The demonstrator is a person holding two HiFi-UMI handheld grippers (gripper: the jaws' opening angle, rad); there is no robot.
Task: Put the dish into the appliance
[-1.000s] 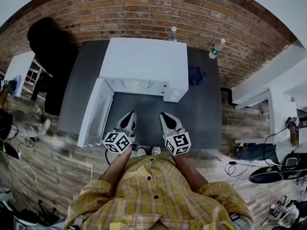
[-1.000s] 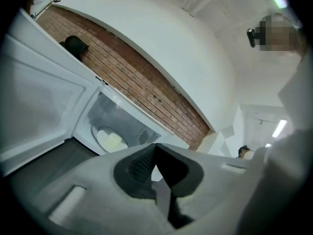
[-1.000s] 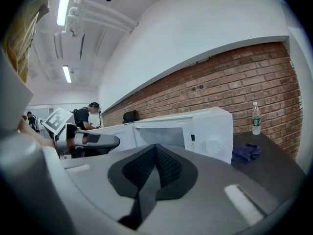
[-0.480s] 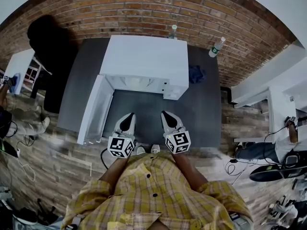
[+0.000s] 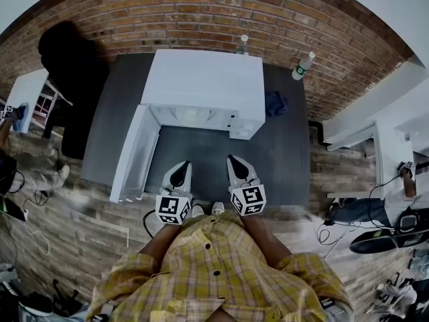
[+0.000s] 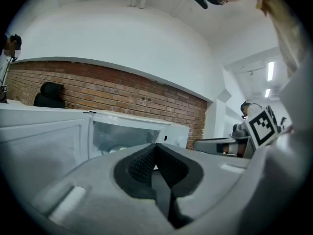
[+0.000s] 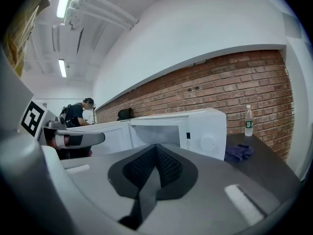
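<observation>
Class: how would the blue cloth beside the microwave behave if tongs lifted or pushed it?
The blue cloth lies crumpled, so it would likely hang floppy. It looks thin, probably light. Pushed on the dark table, it may bunch rather than slide.

No readable text; the label on the bottle and the appliance panel marks are too small

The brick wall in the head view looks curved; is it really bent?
Head view: probably not, the wide-angle lens bows the brick wall into an arc and blackens the corners. Right gripper view: same bulge; the ceiling light glares white. Left gripper view: the left gripper, close to the lens, looks soft; the appliance beyond is sharper.
</observation>
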